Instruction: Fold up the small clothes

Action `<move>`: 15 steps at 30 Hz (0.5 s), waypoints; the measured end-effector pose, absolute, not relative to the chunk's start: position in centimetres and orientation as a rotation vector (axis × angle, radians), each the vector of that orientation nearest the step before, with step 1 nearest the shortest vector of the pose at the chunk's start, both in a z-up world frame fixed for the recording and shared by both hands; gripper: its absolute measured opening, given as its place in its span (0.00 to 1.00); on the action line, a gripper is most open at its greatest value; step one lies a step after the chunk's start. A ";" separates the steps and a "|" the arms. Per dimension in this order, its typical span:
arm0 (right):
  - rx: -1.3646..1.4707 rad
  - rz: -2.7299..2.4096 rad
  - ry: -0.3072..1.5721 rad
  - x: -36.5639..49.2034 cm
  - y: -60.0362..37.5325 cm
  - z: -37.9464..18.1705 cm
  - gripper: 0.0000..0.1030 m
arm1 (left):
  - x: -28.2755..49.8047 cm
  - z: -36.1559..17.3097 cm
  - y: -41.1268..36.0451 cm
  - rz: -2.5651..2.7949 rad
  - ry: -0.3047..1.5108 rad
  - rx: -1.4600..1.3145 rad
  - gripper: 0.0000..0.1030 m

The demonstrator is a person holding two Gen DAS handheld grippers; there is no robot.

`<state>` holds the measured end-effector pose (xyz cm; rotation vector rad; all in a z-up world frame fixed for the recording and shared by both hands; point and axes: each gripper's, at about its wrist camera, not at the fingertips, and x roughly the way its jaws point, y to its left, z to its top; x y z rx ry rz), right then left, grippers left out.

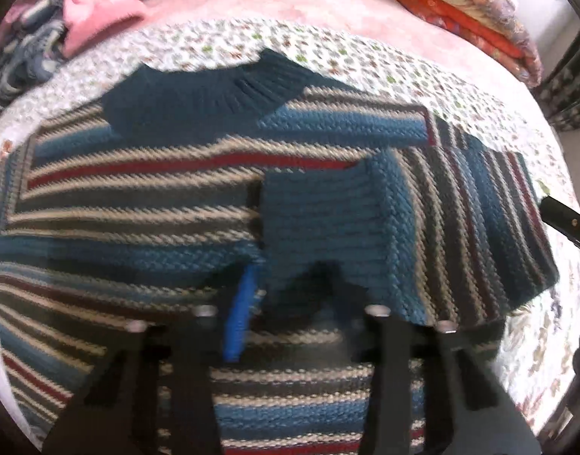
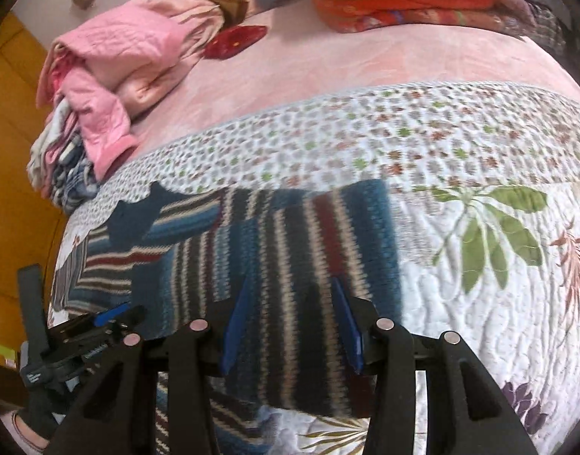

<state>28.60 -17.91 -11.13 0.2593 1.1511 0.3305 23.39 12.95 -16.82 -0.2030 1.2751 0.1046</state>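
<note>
Item: striped knit sweater (image 1: 146, 197), blue, grey, cream and red, lying flat on the floral quilt (image 2: 479, 265) that covers the near part of the bed, collar toward the quilt's far edge. One sleeve (image 1: 328, 227) is turned in across the body, which suggests the fold is partly made and the sides are being brought inward. Left gripper (image 1: 290, 303): one blue pad shows clear of the knit and the sleeve cuff lies over where the other would be; whether the jaws are clamped on that cuff cannot be told. Right gripper (image 2: 292, 326): jaws apart, both blue pads visible, poised over the sweater's edge nearest the open quilt, probably to take that side next. Surroundings: pink garment (image 2: 112, 68) on a heap of clothes at the bed's far left corner, a small red object (image 2: 235, 40), and stacked folded quilts (image 2: 400, 3) along the far edge, all well apart from the sweater; nothing blocks the fold.
</note>
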 end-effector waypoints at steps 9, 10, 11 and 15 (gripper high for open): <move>0.285 0.290 1.149 28.5 -19.5 -11.2 0.44 | 21.4 -10.0 16.7 0.097 0.992 -0.150 0.00; 0.289 0.284 1.151 28.5 -19.7 -11.2 0.44 | 21.7 -9.9 17.1 0.086 1.004 -0.165 0.00; 0.293 0.279 1.153 28.6 -19.7 -11.3 0.44 | 22.0 -10.2 17.5 0.057 1.039 -0.190 0.00; 0.300 0.270 1.163 28.8 -19.6 -11.5 0.44 | 22.5 -14.1 17.6 -0.019 1.228 -0.278 0.08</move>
